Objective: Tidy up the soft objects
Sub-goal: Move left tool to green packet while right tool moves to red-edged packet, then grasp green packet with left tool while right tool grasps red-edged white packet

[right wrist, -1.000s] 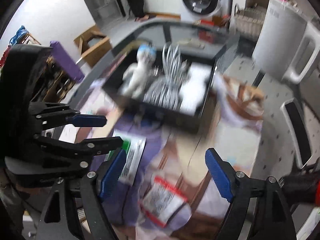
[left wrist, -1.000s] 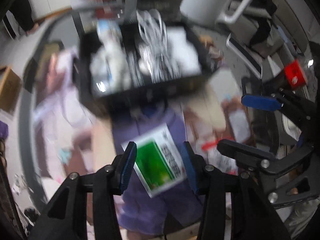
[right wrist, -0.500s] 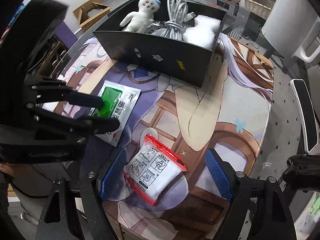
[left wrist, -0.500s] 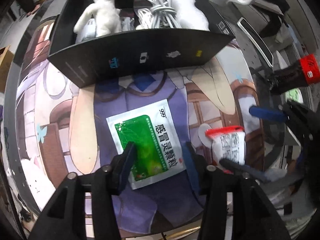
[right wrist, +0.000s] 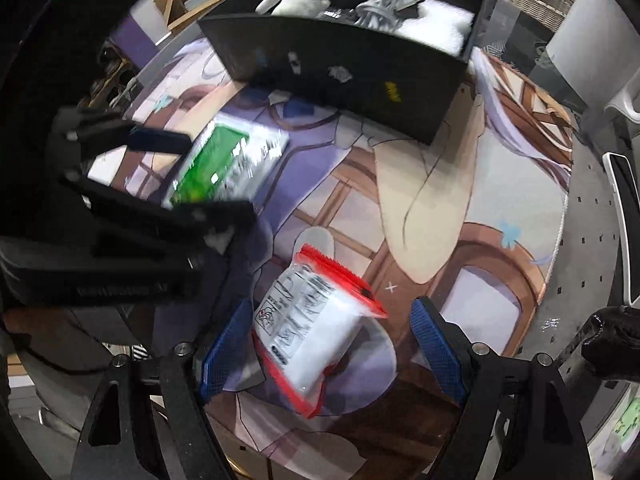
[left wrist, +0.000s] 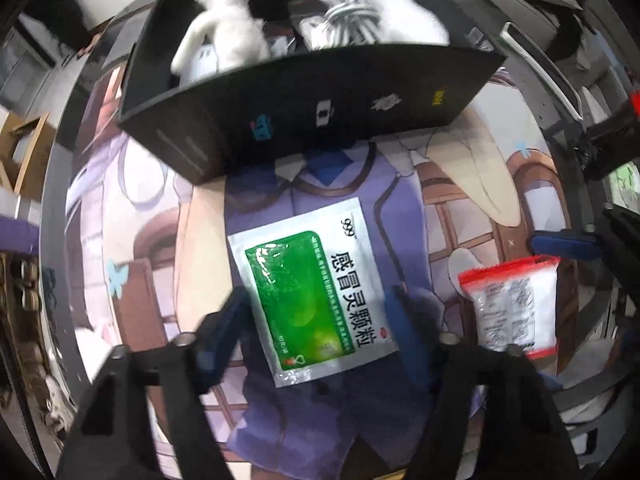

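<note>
Lying flat on the worktop mat (left wrist: 460, 184): green-and-white medicine sachet (left wrist: 312, 292), long axis running near-to-far (slightly skewed), between the opening fingers of the left claw (left wrist: 316, 320), untouched. Red-edged white packet (right wrist: 316, 320) tilted diagonally, between the spread, released right claw (right wrist: 324, 344). Black box (left wrist: 320, 108) beyond.

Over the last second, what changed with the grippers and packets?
Both grippers dropped toward the mat. The left gripper now straddles the green sachet, jaws opening, nothing gripped. The right gripper stayed wide and now brackets the red-edged packet. Both packets, the black box and its plush doll stayed put.
</note>
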The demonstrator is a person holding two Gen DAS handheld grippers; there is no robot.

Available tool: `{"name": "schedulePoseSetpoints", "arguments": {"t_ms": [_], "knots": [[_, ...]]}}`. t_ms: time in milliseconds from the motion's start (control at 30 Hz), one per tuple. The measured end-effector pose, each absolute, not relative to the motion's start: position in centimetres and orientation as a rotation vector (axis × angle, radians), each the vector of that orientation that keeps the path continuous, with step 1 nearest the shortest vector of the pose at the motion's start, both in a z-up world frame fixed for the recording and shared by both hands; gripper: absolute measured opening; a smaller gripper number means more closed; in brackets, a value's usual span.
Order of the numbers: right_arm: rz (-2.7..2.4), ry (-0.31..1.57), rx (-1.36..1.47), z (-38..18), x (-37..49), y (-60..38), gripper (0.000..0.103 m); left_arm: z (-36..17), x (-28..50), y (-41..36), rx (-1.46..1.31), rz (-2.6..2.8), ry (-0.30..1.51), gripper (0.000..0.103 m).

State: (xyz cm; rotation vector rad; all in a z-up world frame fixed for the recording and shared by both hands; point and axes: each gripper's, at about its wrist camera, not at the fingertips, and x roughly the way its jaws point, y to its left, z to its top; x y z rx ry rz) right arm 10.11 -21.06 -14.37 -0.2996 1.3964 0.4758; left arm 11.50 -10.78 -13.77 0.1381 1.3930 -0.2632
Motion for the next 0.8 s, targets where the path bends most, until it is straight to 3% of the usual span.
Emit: {"name": "schedulePoseSetpoints", "arguments": {"t_ms": [100, 167, 267, 300, 400, 467, 567, 667, 800], "knots": [[0.491, 1.409, -0.324, -15.1, 9.8, -20.5, 0.083, -13.4, 11.6, -10.7, 0.133, -0.295, 1.388, 0.048], [0.489, 1.414, -0.347, -15.4, 9.6, -20.2, 0.082, -13.1, 11.7, -10.7, 0.116, -0.317, 1.393, 0.032], [0.484, 1.384, -0.400, -15.7, 9.3, -19.4, 0.068, -13.1, 11.9, -9.8, 0.072, -0.350, 1.412, 0.026], [0.480, 1.376, -0.412, -15.7, 9.3, -19.3, 0.062, -13.1, 12.0, -9.3, 0.063, -0.355, 1.413, 0.026], [0.492, 1.359, -0.434, -15.5, 9.3, -18.9, 0.062, -13.0, 11.6, -8.4, 0.047, -0.357, 1.412, 0.032], [0.491, 1.357, -0.437, -15.6, 9.4, -18.7, 0.062, -12.9, 11.0, -7.7, 0.055, -0.366, 1.421, 0.059], [0.487, 1.371, -0.426, -15.5, 9.8, -18.8, 0.064, -12.2, 10.8, -6.5, 0.042, -0.377, 1.408, 0.058], [0.467, 1.390, -0.403, -15.1, 10.2, -19.3, 0.082, -12.5, 11.0, -6.9, 0.033, -0.380, 1.433, 0.059], [0.507, 1.427, -0.443, -15.5, 9.3, -19.4, 0.078, -13.2, 11.3, -9.4, 0.035, -0.378, 1.453, 0.060]]}}
